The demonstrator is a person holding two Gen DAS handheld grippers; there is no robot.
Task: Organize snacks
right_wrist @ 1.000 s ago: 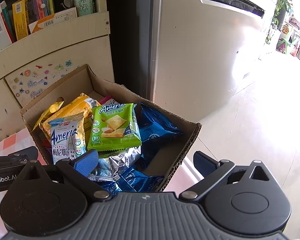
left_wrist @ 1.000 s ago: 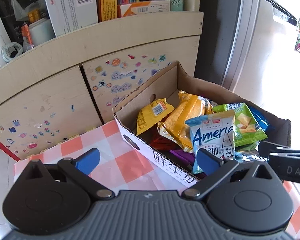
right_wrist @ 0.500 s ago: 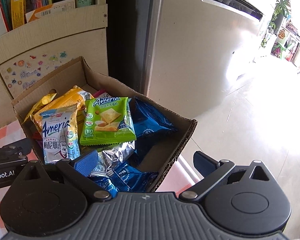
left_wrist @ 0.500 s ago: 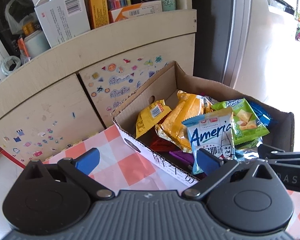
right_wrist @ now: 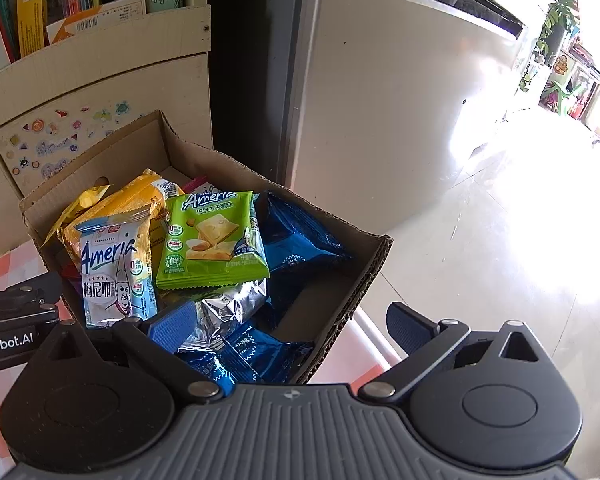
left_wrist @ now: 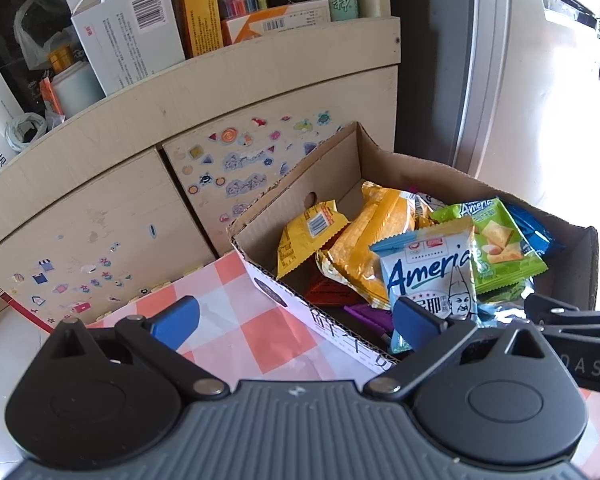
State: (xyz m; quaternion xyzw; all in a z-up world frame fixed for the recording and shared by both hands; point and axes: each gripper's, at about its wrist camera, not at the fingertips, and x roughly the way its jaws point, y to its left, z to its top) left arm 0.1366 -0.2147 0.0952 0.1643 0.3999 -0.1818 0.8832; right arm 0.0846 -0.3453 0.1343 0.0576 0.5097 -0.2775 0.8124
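A cardboard box (left_wrist: 332, 172) (right_wrist: 364, 276) on a pink-checked tablecloth (left_wrist: 236, 332) holds several snack packets. On top lie a light-blue Ameria packet (left_wrist: 432, 268) (right_wrist: 112, 264), a green Ameria packet (left_wrist: 496, 248) (right_wrist: 212, 240), yellow packets (left_wrist: 364, 236) (right_wrist: 140, 196), dark-blue packets (right_wrist: 300, 236) and a silver one (right_wrist: 236, 304). My left gripper (left_wrist: 296, 320) is open and empty over the box's near left wall. My right gripper (right_wrist: 292, 326) is open and empty over the box's near right corner.
A wooden cabinet with stickers (left_wrist: 236, 164) stands right behind the box, its shelf full of boxes and bottles (left_wrist: 140, 36). A grey fridge (right_wrist: 380, 92) stands to the right. Bright tiled floor (right_wrist: 520, 220) lies beyond the table edge.
Both grippers have drawn back and up a little from the box, so it sits lower left in the right view. Packets have not moved. Jaws stay open.
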